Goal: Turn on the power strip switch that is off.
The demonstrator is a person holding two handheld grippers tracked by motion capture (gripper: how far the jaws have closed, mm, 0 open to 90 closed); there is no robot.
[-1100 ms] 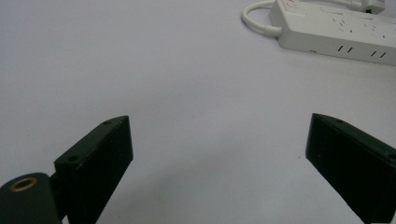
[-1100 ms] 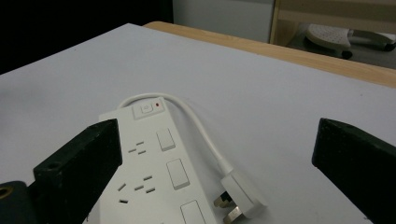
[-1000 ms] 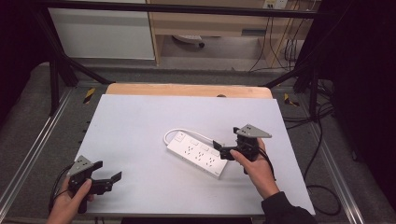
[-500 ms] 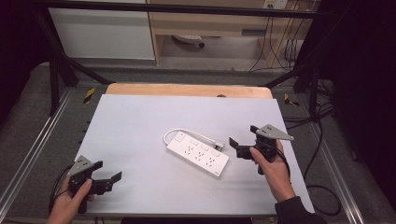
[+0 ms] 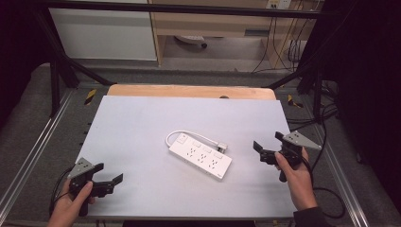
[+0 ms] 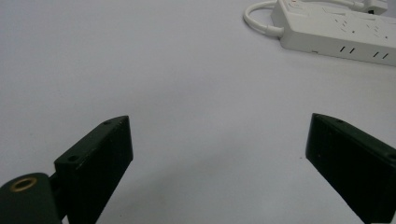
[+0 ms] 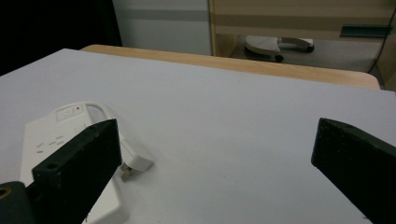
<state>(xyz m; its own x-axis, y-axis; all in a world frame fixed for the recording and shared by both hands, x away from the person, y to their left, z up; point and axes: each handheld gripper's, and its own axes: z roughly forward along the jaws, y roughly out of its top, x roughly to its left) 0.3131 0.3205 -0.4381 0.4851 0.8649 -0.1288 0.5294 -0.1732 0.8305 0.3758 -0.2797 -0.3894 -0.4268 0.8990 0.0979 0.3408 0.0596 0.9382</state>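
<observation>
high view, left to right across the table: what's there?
left gripper → power strip → its plug → right gripper

- The power strip [image 5: 201,156] lies mid-bench [image 5: 142,123], left of the right gripper [image 5: 268,150], apart from it.
- It lies well ahead-right of the left gripper [image 5: 108,179].

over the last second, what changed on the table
The right claw let go of the power strip and backed off toward the table's right edge, jaws open. The strip stayed where it was, and the left claw stayed open near the front left corner.
</observation>
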